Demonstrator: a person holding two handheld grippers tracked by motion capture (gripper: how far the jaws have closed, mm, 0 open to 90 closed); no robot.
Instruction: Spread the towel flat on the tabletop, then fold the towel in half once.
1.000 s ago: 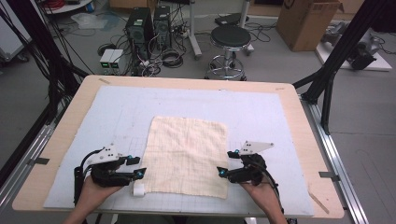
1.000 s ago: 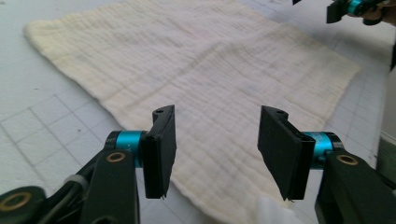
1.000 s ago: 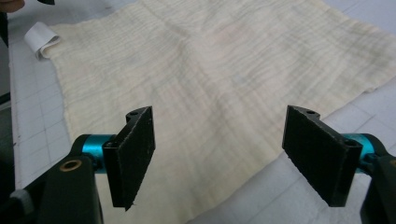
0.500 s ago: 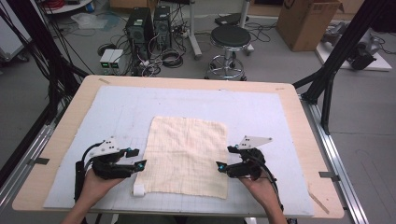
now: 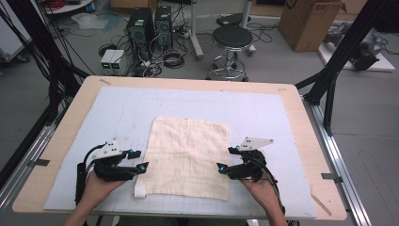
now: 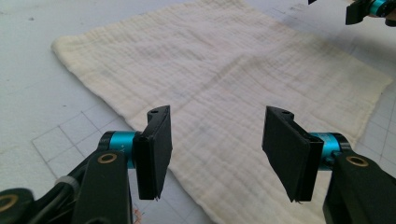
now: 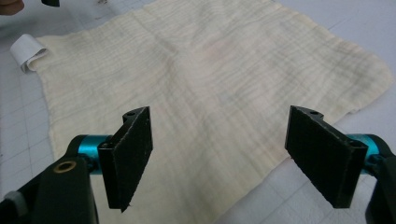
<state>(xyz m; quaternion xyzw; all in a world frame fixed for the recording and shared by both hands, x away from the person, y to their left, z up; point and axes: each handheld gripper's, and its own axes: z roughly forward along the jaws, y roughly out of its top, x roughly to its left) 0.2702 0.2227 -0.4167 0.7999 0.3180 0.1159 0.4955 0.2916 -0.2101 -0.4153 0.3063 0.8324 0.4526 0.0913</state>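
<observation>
Both grippers, left gripper (image 5: 137, 160) and right gripper (image 5: 227, 157), flank our flat cloth (image 5: 189, 155); jaws open, empty; folding not yet begun.

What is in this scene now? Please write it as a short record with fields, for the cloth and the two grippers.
cloth: cream cloth lying spread flat on the grey mat
label: small white tag at the cloth's near left corner
left gripper: at the cloth's left edge, jaws open, nothing between them; they have just been opening
right gripper: at the cloth's right edge, jaws open, holding nothing
table: wooden table under the mat
</observation>
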